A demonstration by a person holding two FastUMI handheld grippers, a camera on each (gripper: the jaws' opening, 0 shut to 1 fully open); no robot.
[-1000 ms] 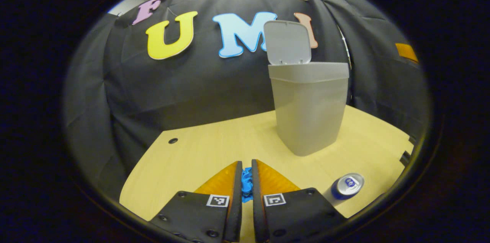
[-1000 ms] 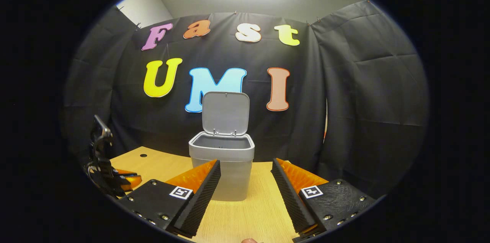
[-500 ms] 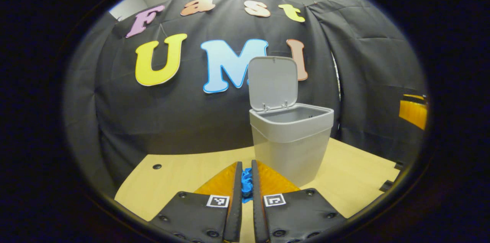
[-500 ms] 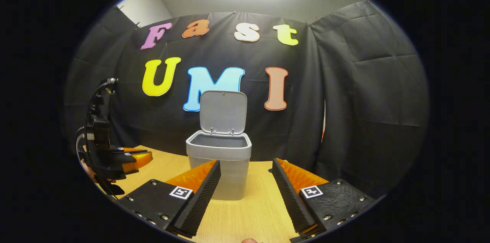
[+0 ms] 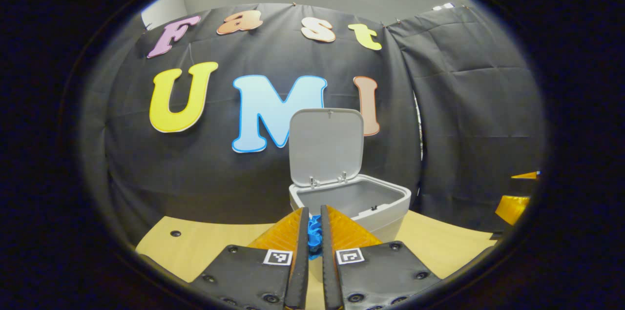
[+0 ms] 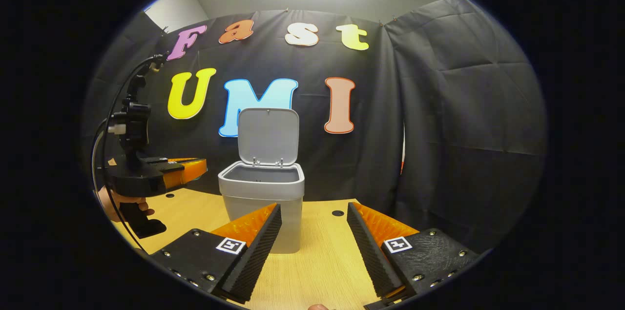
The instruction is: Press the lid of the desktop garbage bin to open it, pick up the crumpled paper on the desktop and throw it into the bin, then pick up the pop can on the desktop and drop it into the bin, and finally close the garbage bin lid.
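Note:
A grey desktop bin (image 5: 378, 210) stands on the wooden table with its lid (image 5: 326, 146) swung up. My left gripper (image 5: 313, 215) is shut on blue crumpled paper (image 5: 314, 237), raised level with the bin's near rim and just short of its mouth. In the right gripper view the same bin (image 6: 261, 205) stands in the middle with its lid (image 6: 267, 135) upright. There the left gripper (image 6: 195, 167) hovers to the left of the rim, held by a hand (image 6: 122, 201). My right gripper (image 6: 312, 212) is open, low over the table in front of the bin, nothing between its fingers.
The wooden table (image 6: 312, 261) has small round holes, one (image 6: 337, 213) right of the bin and another (image 5: 175, 233) at the far left. Black cloth walls close the back and right side. The other gripper's finger (image 5: 512, 202) shows at the right edge of the left gripper view.
My left gripper has risen with the blue paper and come close to the bin's open mouth; the pop can has dropped out of its view. The right gripper has shifted only slightly.

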